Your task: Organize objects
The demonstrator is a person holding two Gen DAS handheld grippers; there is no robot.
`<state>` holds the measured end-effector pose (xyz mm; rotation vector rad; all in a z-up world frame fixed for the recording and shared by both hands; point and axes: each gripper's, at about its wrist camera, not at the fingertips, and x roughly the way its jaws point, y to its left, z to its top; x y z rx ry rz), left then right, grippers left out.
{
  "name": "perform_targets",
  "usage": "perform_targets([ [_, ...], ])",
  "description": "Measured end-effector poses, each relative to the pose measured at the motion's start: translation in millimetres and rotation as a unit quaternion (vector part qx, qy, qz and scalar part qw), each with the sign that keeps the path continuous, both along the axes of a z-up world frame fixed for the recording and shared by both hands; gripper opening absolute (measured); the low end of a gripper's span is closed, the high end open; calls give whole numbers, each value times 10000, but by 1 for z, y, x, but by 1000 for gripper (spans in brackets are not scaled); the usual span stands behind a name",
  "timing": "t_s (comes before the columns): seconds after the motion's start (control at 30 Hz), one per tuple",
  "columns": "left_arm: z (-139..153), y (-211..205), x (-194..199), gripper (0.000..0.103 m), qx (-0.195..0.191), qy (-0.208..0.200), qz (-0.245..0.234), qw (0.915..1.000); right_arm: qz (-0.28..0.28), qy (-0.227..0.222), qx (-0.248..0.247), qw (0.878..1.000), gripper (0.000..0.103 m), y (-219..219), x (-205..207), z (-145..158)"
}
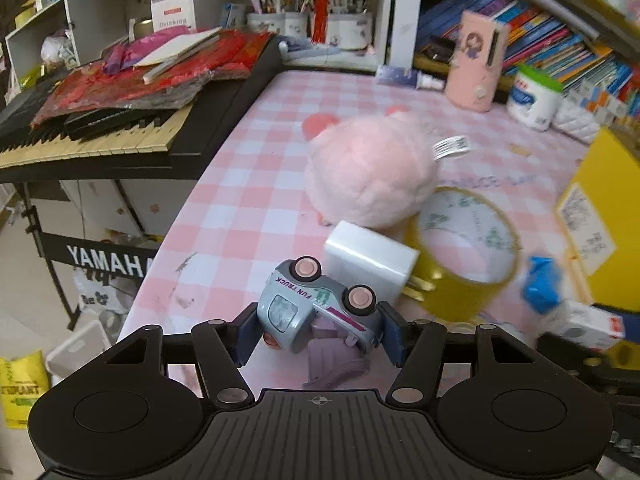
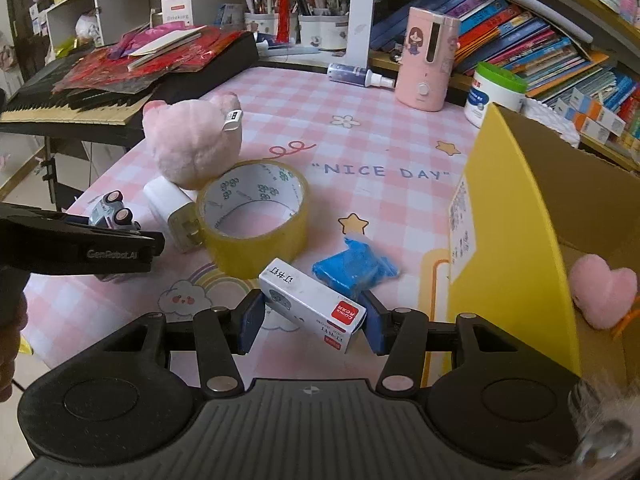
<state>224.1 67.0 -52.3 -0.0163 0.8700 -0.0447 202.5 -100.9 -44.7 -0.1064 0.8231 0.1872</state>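
Yellow box (image 2: 504, 240): standing open to the right of the right claw (image 2: 314, 316), with a pink heart (image 2: 602, 292) already lying inside; likely the bin everything is going into.
Pink plush (image 1: 368, 172): sitting ahead of the left claw (image 1: 318, 330), touching the tape roll (image 1: 464, 248).
Tape roll: lying flat ahead of both claws, between the white charger (image 1: 370, 264) and the blue packet (image 2: 354, 266).
Staple carton (image 2: 312, 306): lying slantwise between the right claw's pads, which are pressing its two ends.
Toy truck (image 1: 316, 306): tipped on its side, wheels up, wedged between the left claw's pads.
Left claw: narrowed about halfway and gripping the toy truck.
Right claw: narrowed about halfway and gripping the staple carton.
Doing it well: I judge both items should be lifting straight up before swinging right, keeping the squeeze firm on the truck's rounded body so it is not slipping, and clearing the box wall.
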Motion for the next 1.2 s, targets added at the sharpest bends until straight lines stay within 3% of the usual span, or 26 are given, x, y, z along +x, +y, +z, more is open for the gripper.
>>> perform_targets([
  [0.33, 42, 14, -62, 60, -501, -423, -36, 9978, -58, -205, 33, 9998, 49, 10, -39, 18],
  [0.83, 55, 21, -156, 60, -689, -611, -514, 9944, -395, -483, 67, 9980, 49, 19, -128, 41],
  [1.2, 58, 12, -195, 60, -722, -672, -1021, 9899, -897, -564, 127, 9943, 49, 10, -186, 45],
])
